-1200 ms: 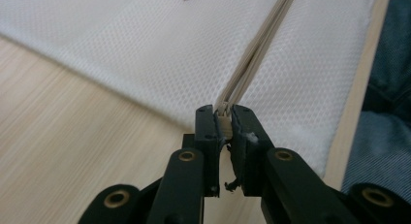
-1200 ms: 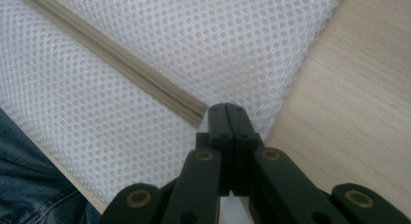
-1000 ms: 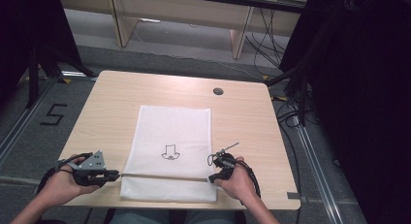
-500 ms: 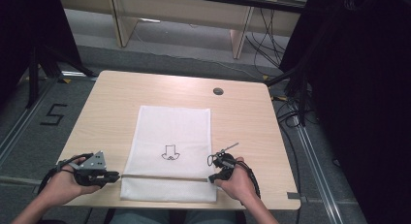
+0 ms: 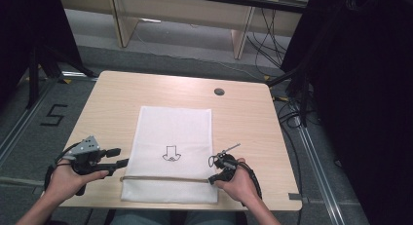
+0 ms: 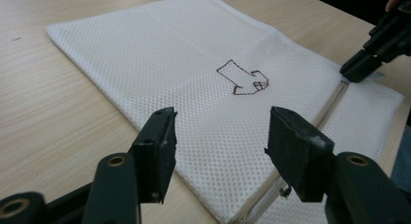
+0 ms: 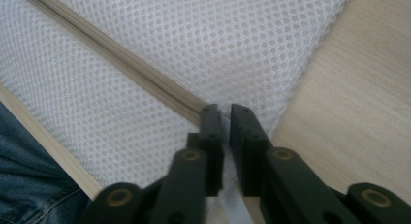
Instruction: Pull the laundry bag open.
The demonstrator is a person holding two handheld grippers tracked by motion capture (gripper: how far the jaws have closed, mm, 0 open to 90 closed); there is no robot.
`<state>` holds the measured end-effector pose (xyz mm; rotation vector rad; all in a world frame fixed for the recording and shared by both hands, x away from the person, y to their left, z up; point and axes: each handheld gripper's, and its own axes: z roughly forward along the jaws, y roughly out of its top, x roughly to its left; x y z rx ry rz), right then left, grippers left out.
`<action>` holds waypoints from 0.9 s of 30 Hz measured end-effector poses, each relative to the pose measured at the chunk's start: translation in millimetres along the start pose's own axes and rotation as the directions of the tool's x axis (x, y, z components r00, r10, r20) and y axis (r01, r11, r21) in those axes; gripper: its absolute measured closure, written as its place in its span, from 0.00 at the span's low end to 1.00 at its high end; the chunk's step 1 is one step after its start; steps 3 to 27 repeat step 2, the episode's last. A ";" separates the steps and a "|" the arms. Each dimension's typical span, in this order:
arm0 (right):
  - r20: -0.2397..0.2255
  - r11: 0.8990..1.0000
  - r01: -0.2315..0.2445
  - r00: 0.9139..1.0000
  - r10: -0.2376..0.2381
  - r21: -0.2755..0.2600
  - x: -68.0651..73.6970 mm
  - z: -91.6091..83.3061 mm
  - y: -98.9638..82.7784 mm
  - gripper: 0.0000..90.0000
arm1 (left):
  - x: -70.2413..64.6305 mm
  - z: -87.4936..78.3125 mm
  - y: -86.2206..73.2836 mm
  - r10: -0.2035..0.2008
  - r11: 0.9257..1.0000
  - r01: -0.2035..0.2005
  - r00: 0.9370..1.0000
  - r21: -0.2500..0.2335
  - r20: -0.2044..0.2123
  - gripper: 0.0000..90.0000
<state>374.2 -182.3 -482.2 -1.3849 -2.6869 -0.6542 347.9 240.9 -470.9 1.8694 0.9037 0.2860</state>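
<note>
A white mesh bag point(image 5: 175, 132) lies flat on the wooden table point(image 5: 243, 113), with a drawn arrow point(image 5: 170, 153) and a beige zipper point(image 5: 165, 178) running across near the front edge. My left gripper point(image 5: 122, 157) is at the bag's left edge. Its jaws have just been opening and stand wide apart over the mesh point(image 6: 225, 151), gripping nothing. My right gripper point(image 5: 212, 180) is at the zipper's right end. Its jaws point(image 7: 224, 112) have just been opening to a narrow gap, and a white tab point(image 7: 231, 197) shows in it. The right gripper point(image 6: 349, 71) also shows in the left gripper view.
A round cable hole point(image 5: 219, 91) sits at the table's far right. The person's jeans point(image 7: 29, 195) are just past the table's front edge. Cables point(image 5: 292, 113) trail on the floor to the right, and a "5" point(image 5: 53, 115) is marked on the floor at the left.
The left jaws, closed at the bag's left edge before, have spread wide and let go of it. The right hand has stayed at the zipper's right end.
</note>
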 end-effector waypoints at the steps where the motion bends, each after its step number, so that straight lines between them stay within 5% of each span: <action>1: -0.015 1.000 0.009 1.000 -0.009 -0.001 0.6 -0.3 0.2 0.87 | 0.8 1.2 -1.0 -0.003 1.000 0.003 1.000 0.003 -0.008 0.47; 27: 0.001 1.000 0.020 1.000 -0.020 0.003 3.0 -1.0 -0.1 0.87 | 2.0 2.4 -2.8 -0.008 1.000 0.008 1.000 0.006 -0.008 0.47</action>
